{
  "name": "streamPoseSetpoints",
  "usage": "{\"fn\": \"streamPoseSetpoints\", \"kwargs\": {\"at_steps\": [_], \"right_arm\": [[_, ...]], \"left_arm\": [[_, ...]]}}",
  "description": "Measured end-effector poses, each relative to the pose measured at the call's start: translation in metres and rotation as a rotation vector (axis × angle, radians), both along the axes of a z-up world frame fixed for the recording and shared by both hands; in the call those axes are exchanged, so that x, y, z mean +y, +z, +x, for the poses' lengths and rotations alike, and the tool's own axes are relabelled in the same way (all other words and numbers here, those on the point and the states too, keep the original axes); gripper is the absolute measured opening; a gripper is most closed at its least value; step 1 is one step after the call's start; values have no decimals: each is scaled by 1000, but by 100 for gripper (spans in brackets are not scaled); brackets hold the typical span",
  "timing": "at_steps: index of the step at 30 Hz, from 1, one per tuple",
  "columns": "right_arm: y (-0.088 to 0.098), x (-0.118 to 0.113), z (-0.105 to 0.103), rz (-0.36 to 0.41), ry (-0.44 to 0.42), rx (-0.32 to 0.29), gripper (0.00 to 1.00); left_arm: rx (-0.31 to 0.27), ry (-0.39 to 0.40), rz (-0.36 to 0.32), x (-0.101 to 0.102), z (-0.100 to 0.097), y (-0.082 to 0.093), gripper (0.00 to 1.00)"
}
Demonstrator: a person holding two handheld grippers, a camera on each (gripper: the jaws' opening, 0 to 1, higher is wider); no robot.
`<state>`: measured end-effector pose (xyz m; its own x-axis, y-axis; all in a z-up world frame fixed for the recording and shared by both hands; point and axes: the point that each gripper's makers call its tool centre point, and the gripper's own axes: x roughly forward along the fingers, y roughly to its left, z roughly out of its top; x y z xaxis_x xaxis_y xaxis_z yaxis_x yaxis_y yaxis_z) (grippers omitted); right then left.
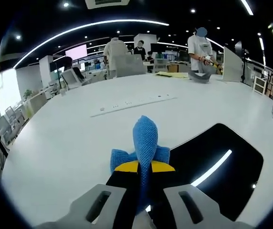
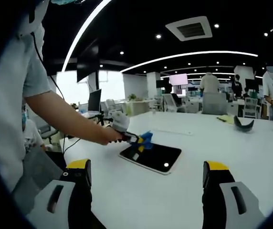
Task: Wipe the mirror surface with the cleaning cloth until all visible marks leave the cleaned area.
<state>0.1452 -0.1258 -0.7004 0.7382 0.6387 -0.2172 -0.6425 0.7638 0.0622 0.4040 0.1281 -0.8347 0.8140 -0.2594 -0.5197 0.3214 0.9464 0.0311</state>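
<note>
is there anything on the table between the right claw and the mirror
No. In the right gripper view, only bare white tabletop lies between the open right claw and the flat dark rectangular mirror, where the left claw holds the blue cleaning cloth.

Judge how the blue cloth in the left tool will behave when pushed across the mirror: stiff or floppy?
Probably floppy: the blue cloth bunches and folds where the left tool pinches it. Its woven texture suggests it is light and grippy, not slippery. It should likely flatten against the mirror under pressure.
</note>
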Motion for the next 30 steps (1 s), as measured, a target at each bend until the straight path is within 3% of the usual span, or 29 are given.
{"fn": "streamPoseSetpoints", "kwargs": {"at_steps": [30], "right_arm": [[2,-1,0,0,-5,-10,95]], "left_arm": [[15,-6,-7,-13,-5,1,4]]}}
